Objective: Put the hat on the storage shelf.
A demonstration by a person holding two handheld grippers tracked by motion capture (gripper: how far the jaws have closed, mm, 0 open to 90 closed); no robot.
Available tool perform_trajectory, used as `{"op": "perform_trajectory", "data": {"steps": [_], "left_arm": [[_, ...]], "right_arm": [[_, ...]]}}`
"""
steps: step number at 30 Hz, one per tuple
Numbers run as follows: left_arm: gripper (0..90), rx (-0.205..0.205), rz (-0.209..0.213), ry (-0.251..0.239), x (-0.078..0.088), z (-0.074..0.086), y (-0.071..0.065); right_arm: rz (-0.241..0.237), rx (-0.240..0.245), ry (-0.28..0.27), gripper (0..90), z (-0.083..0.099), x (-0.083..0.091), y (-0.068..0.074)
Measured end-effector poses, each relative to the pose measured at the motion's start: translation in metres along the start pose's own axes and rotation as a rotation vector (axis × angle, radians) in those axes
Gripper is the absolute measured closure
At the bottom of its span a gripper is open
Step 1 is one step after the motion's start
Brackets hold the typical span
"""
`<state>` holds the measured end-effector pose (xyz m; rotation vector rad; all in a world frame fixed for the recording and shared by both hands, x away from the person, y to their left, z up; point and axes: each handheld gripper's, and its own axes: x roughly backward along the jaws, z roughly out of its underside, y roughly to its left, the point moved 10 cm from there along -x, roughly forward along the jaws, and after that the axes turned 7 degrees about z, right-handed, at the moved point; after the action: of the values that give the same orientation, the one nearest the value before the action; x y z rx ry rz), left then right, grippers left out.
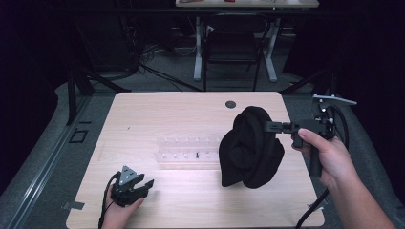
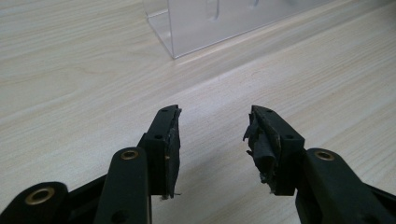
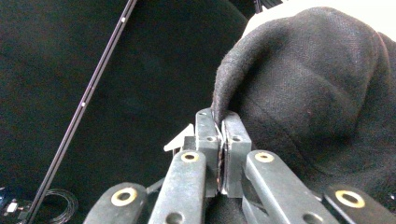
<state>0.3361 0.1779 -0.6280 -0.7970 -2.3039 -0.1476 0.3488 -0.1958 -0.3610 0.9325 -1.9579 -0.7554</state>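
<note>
The desk point(image 1: 143, 114) is a pale wood top with plenty of bare room in front of me. Over its right half hangs the black cloth point(image 1: 250, 148), a thick, bunched piece of fabric; I hold it up by a fold of its upper edge, and its lowest part looks to be brushing the desk or just clear of it, I cannot tell which. Just left of the cloth lies the clear plastic rack point(image 1: 188, 149), flat on the desk.

My right gripper point(image 1: 271, 127) has its fingers point(image 3: 208, 140) pressed together on that fold, and in the right gripper view the cloth's hem runs straight into the seam between them. My left gripper point(image 1: 143, 183) rests low at the near left of the desk, well apart from the cloth, with its fingers point(image 2: 166, 149) spread and nothing between them; one pad looks torn and frayed.

To do this well, I judge I should keep the right pinch firm and lift until the cloth hangs free, then bring the left fingers to a clean edge, away from the rack, taking one layer rather than a bunch.
</note>
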Motion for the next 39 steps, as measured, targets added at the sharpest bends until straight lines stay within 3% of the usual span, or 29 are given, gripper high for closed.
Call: {"op": "perform_trajectory", "data": {"steps": [14,39], "left_arm": [[51.0,0.008,0.01,-0.006,0.0,-0.001,0.0],[49.2,0.012,0.02,-0.007,0.0,-0.002,0.0]], "right_arm": [[-0.01,-0.005,-0.052,88.2,-0.026,-0.012,0.011],[0.0,-0.012,-0.062,88.2,-0.052,-0.052,0.022]]}}
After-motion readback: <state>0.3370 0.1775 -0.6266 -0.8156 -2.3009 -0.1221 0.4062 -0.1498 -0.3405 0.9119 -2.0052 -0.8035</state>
